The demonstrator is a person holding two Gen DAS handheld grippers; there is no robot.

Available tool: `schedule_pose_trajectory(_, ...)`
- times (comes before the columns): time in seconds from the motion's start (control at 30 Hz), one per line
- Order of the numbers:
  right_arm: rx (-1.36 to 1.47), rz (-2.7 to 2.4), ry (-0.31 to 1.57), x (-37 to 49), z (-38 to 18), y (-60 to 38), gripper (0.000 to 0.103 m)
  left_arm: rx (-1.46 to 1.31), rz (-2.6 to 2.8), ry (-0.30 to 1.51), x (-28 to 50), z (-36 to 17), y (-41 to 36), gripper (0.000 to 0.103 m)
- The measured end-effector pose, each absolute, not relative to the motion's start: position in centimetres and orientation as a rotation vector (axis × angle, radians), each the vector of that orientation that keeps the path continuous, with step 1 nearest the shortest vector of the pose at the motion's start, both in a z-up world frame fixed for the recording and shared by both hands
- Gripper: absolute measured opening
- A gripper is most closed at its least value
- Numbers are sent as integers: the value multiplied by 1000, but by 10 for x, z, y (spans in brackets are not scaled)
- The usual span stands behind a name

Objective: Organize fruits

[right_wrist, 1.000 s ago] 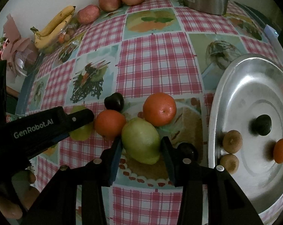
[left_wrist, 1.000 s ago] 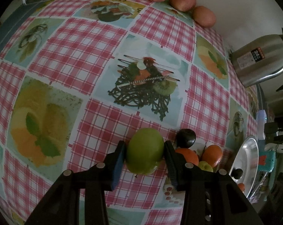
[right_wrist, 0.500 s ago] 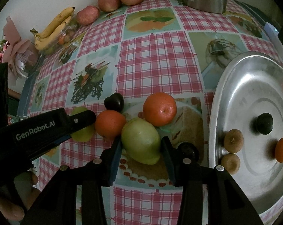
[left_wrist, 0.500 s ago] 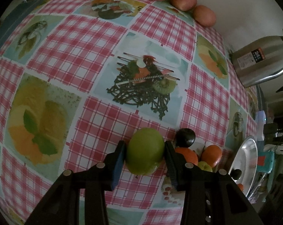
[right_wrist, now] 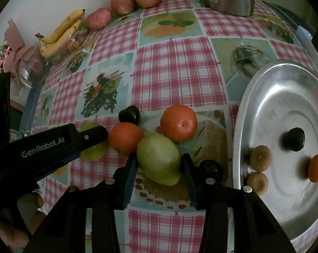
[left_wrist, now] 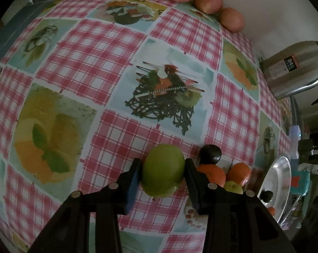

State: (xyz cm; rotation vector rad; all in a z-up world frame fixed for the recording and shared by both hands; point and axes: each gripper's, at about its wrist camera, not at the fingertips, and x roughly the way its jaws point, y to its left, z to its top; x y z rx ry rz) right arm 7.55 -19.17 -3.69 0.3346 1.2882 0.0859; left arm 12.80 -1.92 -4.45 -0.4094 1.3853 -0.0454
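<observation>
Nothing has changed over the last second: both hands stay put. My left gripper [left_wrist: 163,176] keeps its jaws clenched on a green apple [left_wrist: 163,169] on the desk [left_wrist: 91,59]. My right gripper [right_wrist: 159,164] stays clamped on a pear [right_wrist: 159,158] beside 2 oranges [right_wrist: 178,122]. The tray [right_wrist: 270,97] to the right already holds 4 fruits. I judge both grasps set; lifting comes next.

2 green fruits: one [right_wrist: 159,158] btwn the right tongs, one [left_wrist: 163,169] btwn the left tongs. 3 oranges [right_wrist: 178,123], 3 dark plums [right_wrist: 129,114], 2 kiwis [right_wrist: 260,158], 3 red apples [right_wrist: 123,3], 1 banana bunch [right_wrist: 59,33].
</observation>
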Motion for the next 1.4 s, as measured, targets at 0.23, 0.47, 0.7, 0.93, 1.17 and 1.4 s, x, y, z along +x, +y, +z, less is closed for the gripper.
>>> schedule_pose_trajectory(0.23,339,92,1274,75,-30,-194,44,-420,-65,1344,128,-25,-15,43)
schedule_pose_trajectory(0.47,361,101,1227,72,-12,-200,41,-441,-80,1287,127,-2,-11,43)
schedule_pose_trajectory(0.7,371,119,1171,70,7,-204,41,-434,-83,1267,125,7,-14,43)
schedule_pose_trajectory(0.93,362,146,1265,71,-14,-197,41,-448,-57,1313,122,-7,-10,43)
schedule_pose_trajectory(1.17,409,189,1339,70,-35,-188,55,-459,-25,1337,117,-16,-2,43)
schedule_pose_trajectory(1.4,381,235,1377,69,-41,-167,55,-507,20,1355,113,-24,14,43)
